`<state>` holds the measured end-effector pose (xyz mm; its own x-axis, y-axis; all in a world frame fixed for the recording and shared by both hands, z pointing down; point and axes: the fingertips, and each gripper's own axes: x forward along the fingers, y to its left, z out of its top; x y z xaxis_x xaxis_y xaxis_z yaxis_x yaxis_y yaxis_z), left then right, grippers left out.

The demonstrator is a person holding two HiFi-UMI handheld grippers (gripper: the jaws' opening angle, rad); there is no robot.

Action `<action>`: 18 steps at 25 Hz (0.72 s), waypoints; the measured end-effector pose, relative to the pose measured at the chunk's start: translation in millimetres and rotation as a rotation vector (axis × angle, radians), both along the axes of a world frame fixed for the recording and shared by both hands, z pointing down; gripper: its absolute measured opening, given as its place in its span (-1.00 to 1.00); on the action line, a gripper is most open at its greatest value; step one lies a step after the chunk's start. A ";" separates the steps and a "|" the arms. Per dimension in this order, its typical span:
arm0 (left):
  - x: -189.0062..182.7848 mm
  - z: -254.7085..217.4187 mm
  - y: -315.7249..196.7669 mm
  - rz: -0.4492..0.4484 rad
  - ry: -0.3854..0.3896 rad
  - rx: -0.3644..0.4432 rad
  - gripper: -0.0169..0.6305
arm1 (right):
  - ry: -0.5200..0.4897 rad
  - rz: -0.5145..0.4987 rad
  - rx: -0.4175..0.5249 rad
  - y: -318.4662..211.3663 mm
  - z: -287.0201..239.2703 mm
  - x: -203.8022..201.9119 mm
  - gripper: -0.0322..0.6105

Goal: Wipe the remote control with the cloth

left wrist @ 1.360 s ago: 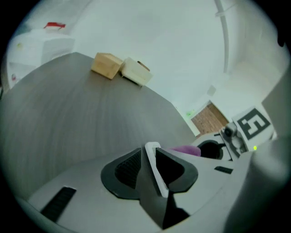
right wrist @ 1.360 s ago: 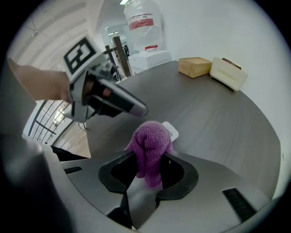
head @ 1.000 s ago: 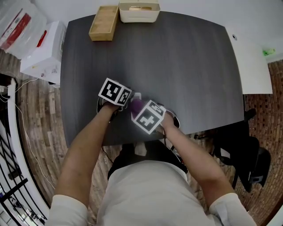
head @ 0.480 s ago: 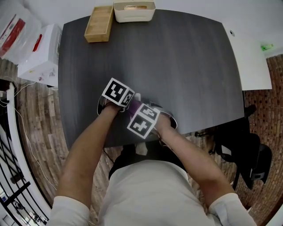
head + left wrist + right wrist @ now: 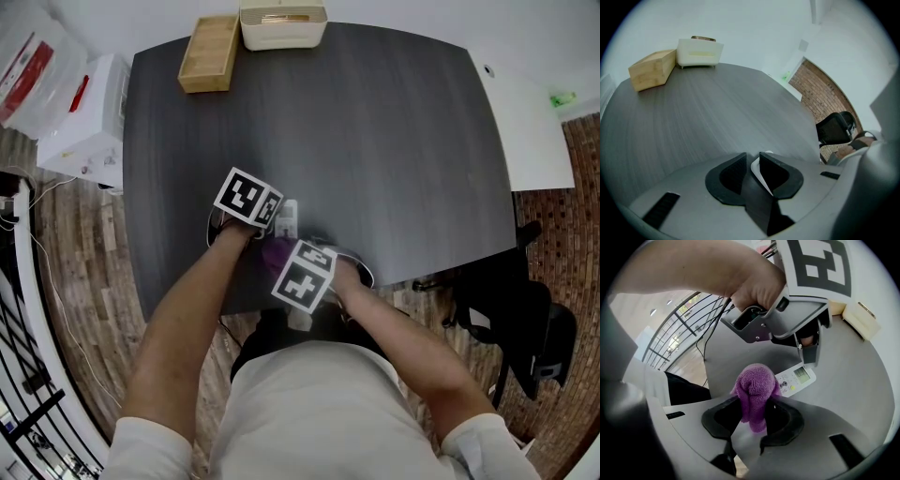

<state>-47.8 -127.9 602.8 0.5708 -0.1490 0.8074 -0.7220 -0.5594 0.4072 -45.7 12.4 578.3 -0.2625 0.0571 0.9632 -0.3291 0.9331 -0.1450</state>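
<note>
A white remote control (image 5: pixel 797 378) with a small screen and buttons lies on the dark table (image 5: pixel 394 141) near its front edge. My left gripper (image 5: pixel 752 161) is shut on the remote's far end, and the white edge (image 5: pixel 757 172) shows between its jaws. My right gripper (image 5: pixel 755 401) is shut on a bunched purple cloth (image 5: pixel 754 389), which hangs over the remote's near end. In the head view the cloth (image 5: pixel 277 251) sits between the two marker cubes and the remote (image 5: pixel 287 217) pokes out past it. Whether the cloth touches the remote is hidden.
A wooden box (image 5: pixel 208 52) and a white container (image 5: pixel 283 25) stand at the table's far edge. A white carton (image 5: pixel 89 117) sits on the floor at the left, a black chair (image 5: pixel 525 319) at the right. The person's body is close behind the near table edge.
My right gripper has slid with the cloth toward the near table edge, uncovering more of the remote. The left gripper has kept still on the remote.
</note>
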 end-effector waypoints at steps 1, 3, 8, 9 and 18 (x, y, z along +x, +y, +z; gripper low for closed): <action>-0.7 0.2 -0.9 -0.002 0.000 0.000 -0.67 | -0.004 -0.002 -0.005 2.1 0.0 -0.4 -0.51; -1.5 0.7 -2.1 -0.008 0.002 0.001 -0.67 | -0.009 -0.019 -0.035 11.9 0.5 -0.2 -0.51; -2.1 4.2 3.2 -0.033 0.013 0.007 -0.67 | -0.065 0.009 -0.162 51.7 5.5 5.9 -0.51; -2.2 4.2 3.5 -0.037 0.015 0.009 -0.67 | -0.077 0.033 -0.158 51.1 8.0 9.8 -0.51; -7.5 3.4 8.0 -0.115 0.027 0.020 -0.69 | -0.147 0.264 -0.051 -10.5 -7.8 54.1 -0.51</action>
<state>-55.3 -120.0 606.2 0.5704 -0.2312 0.7882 -0.7710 -0.4814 0.4168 8.4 1.9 570.6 -0.4113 0.0158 0.9114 -0.5311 0.8084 -0.2537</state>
